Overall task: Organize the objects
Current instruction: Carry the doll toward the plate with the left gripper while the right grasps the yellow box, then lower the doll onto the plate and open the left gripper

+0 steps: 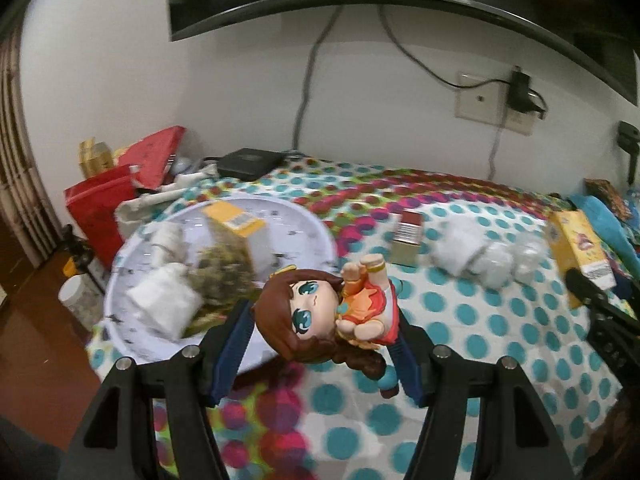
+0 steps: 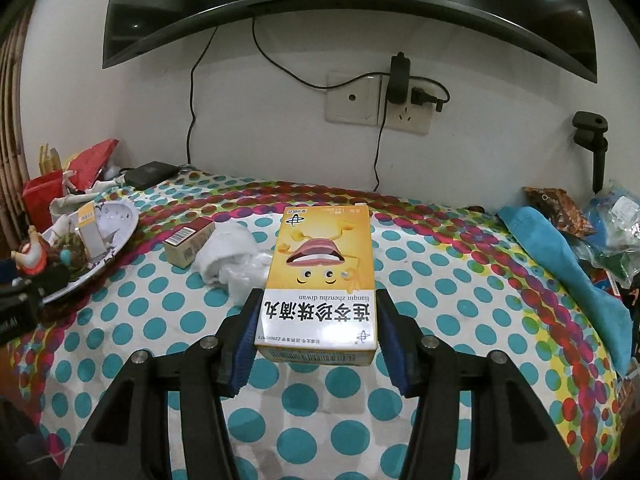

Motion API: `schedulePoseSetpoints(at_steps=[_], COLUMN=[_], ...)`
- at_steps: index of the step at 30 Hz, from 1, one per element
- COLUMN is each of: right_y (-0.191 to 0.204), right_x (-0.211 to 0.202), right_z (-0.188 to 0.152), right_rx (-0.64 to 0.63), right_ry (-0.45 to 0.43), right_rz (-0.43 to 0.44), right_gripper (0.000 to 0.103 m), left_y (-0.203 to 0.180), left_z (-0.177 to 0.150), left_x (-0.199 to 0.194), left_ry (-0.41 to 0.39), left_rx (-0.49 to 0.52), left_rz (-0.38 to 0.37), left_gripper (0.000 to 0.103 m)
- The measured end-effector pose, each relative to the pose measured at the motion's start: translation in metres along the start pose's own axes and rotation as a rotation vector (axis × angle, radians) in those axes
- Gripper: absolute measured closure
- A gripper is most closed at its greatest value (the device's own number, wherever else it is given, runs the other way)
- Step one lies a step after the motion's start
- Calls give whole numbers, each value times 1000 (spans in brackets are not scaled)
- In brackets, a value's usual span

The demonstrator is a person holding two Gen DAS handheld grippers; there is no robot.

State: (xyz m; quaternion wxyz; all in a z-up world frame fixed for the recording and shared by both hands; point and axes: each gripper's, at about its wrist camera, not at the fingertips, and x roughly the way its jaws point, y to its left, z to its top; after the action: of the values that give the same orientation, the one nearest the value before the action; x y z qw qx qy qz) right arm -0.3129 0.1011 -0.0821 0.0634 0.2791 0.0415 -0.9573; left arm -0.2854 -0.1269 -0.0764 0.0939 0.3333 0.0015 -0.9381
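My left gripper (image 1: 324, 320) is shut on a small doll (image 1: 332, 312) with brown hair and an orange dress, held above the dotted cloth beside a white tray (image 1: 304, 224). The tray holds a yellow box (image 1: 234, 220), a white bottle and a dry green bundle. My right gripper (image 2: 318, 316) is shut on a yellow medicine box (image 2: 322, 276) with a cartoon face, held above the cloth. That box also shows at the right of the left wrist view (image 1: 580, 244). The doll shows at the far left of the right wrist view (image 2: 34, 254).
A small red-and-tan box (image 2: 188, 242) and crumpled white tissue (image 2: 234, 260) lie mid-table. A blue cloth (image 2: 560, 264) and snack bags sit at the right. Red bags (image 1: 100, 208) and a black box (image 1: 248, 162) stand at the back left. A wall socket (image 2: 376, 100) lies behind.
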Motion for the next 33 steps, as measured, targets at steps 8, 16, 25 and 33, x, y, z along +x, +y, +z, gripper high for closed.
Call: schedulePoseSetpoints(at_steps=[8, 16, 25, 33], right_y=[8, 12, 11, 17], right_x=[-5, -4, -7, -7], right_z=[-1, -2, -3, -2], right_rx=[-35, -55, -46, -77], right_ry=[-22, -19, -21, -22], right_rz=[4, 3, 16, 15], right_gripper=[52, 55, 55, 55], left_y=[60, 87, 90, 106], left_z=[5, 6, 2, 0], left_x=[14, 33, 58, 27], left_ry=[3, 38, 78, -50], left_rx=[-55, -63, -91, -130], left_rz=[135, 197, 143, 135], left_gripper=[37, 37, 35, 0])
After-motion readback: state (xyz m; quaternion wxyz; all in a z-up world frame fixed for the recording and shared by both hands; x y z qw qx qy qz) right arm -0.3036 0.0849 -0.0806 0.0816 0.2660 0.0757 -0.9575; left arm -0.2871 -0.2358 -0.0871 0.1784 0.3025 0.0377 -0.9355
